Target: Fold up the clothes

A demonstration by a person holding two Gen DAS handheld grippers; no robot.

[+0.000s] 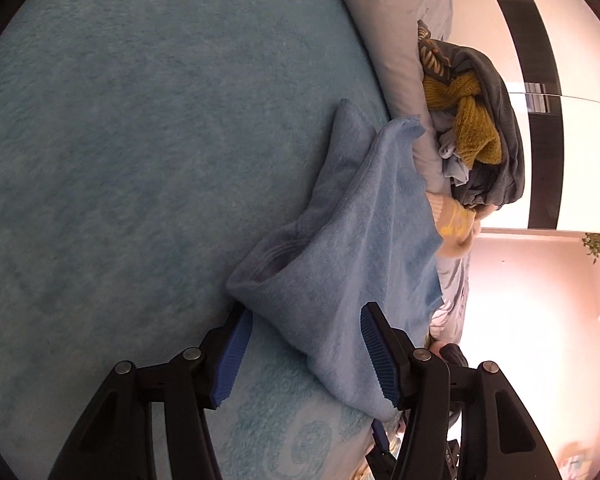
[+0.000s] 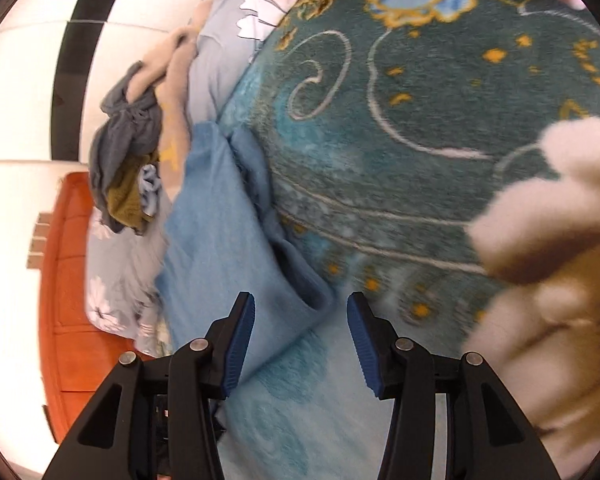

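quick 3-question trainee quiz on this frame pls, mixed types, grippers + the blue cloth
1. True or false: the left gripper has its jaws spread, with the light blue cloth lying between them.
2. Multiple choice: what does the light blue cloth lie on? A) a wooden floor B) a teal patterned blanket C) a tray
3. Fill in: in the pile of clothes beyond the cloth, the knitted piece is ____ coloured.

Key: 1 true; 2 B; 3 mustard yellow. Also note that the right gripper is open too, with a corner of the cloth between its jaws.
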